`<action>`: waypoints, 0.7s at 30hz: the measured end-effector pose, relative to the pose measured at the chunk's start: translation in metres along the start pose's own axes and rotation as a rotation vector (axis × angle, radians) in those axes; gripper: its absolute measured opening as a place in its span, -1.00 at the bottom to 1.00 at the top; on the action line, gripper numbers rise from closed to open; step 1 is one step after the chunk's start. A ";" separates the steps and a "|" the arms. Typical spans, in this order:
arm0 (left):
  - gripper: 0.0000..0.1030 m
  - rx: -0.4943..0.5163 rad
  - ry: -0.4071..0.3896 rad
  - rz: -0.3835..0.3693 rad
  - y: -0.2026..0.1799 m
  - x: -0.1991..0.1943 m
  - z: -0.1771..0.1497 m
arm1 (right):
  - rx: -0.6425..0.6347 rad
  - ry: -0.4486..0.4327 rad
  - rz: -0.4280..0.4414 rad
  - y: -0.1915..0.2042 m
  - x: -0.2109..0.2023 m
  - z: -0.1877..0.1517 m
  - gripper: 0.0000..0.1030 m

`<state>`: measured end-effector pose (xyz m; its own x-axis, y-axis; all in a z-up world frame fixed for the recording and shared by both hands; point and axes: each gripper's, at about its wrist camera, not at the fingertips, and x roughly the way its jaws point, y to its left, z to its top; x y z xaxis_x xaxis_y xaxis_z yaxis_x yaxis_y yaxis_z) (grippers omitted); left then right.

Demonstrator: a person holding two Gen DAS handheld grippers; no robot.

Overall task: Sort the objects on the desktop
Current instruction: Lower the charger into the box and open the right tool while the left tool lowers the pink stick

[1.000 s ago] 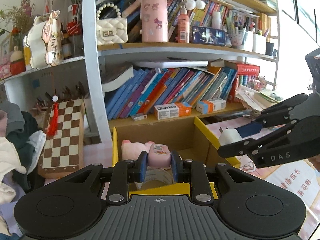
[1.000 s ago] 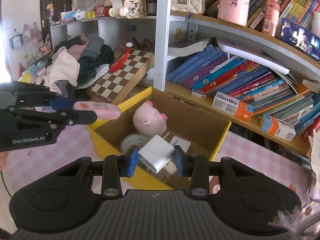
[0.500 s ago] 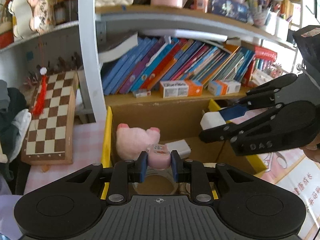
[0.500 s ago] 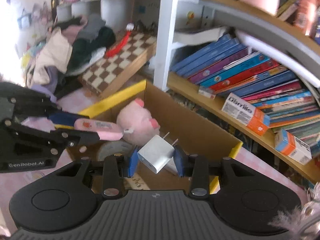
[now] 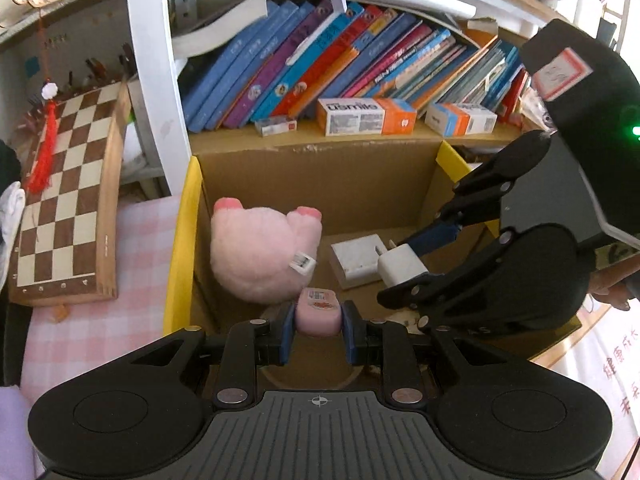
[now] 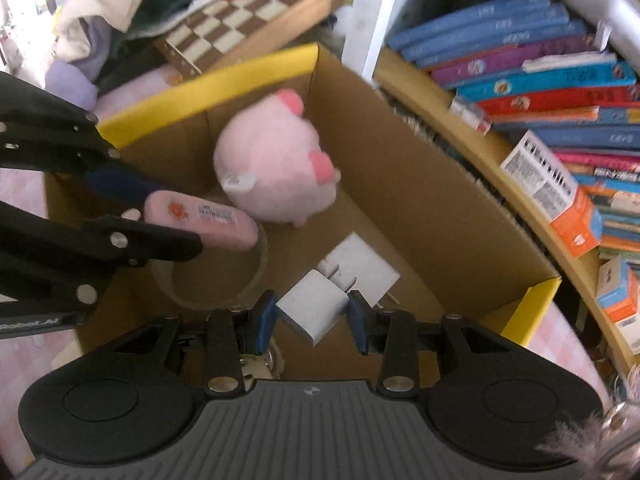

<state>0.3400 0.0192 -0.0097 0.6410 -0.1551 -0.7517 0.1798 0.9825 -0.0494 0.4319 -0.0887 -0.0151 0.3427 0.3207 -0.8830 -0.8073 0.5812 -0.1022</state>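
My left gripper point(image 5: 317, 322) is shut on a pink oblong eraser-like case point(image 5: 318, 312) and holds it over the open cardboard box point(image 5: 352, 176). It also shows in the right wrist view point(image 6: 200, 226). My right gripper point(image 6: 312, 316) is shut on a white plug charger point(image 6: 312, 306), low inside the box; it also shows in the left wrist view point(image 5: 400, 268). In the box lie a pink plush toy point(image 5: 260, 256), a white adapter block point(image 5: 354, 258) and a clear tape roll point(image 6: 216, 276).
A bookshelf with leaning books point(image 5: 320, 64) and small cartons point(image 5: 366, 116) stands behind the box. A chessboard point(image 5: 68, 200) leans at the left on the pink checked cloth point(image 5: 96, 332). A heap of clothes point(image 6: 120, 4) lies beyond it.
Both grippers have moved forward and down into the box, each still holding its object. The charger now hangs just above the white adapter block.
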 end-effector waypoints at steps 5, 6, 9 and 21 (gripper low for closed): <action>-0.55 -0.010 0.028 -0.005 0.003 0.011 0.000 | 0.005 0.018 0.004 -0.002 0.007 0.002 -0.31; -0.55 -0.007 0.033 -0.005 0.003 0.012 -0.001 | 0.004 0.019 0.006 -0.002 0.008 0.002 -0.31; -0.55 -0.001 0.053 -0.011 0.002 0.016 -0.003 | 0.002 0.021 0.013 -0.002 0.010 0.004 -0.31; -0.55 -0.017 0.103 -0.033 0.007 0.026 -0.008 | 0.044 0.037 0.036 -0.004 0.020 0.007 -0.30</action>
<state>0.3516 0.0225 -0.0345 0.5550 -0.1768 -0.8128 0.1860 0.9788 -0.0858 0.4453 -0.0794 -0.0294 0.2953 0.3141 -0.9023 -0.7966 0.6023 -0.0510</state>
